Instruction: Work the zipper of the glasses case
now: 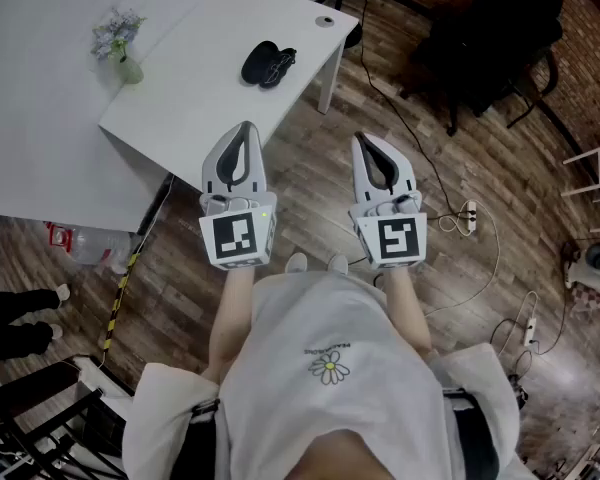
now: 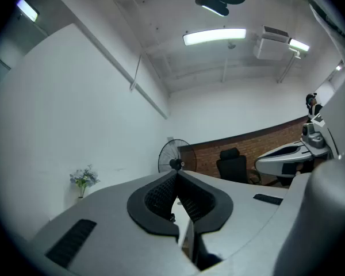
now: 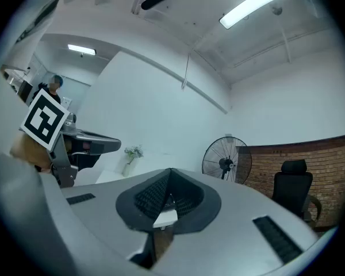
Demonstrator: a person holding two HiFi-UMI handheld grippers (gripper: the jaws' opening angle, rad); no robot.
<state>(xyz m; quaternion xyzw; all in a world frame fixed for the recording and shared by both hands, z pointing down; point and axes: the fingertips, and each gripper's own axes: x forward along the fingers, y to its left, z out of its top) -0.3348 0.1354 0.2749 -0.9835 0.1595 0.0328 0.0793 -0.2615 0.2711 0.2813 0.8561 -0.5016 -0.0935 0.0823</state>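
Task not started: the glasses case (image 1: 268,64) lies untouched near the table (image 1: 210,118) right edge. Left gripper (image 1: 245,128) and right gripper (image 1: 364,140) are both closed and empty, held well short of it.

The broad white bench (image 1: 210,78) is showing a smooth, matt top, like laminate. Towards twelve o'clock in the head view, the small black glasses case (image 1: 267,64) is looking dull and matt; what it is made of is too small to tell. The brown plank floor (image 1: 310,198) is reading as wood and carrying a faint sheen. The pale grey left tongs (image 1: 245,130) and right tongs (image 1: 362,140) are showing smooth matt plastic shells, their black ribbed pads (image 2: 161,197) looking rubbery. At three o'clock in the right gripper view, the red-brown brick wall (image 3: 310,154) is looking rough. The person's white garment (image 1: 330,318) is draping as soft cloth.
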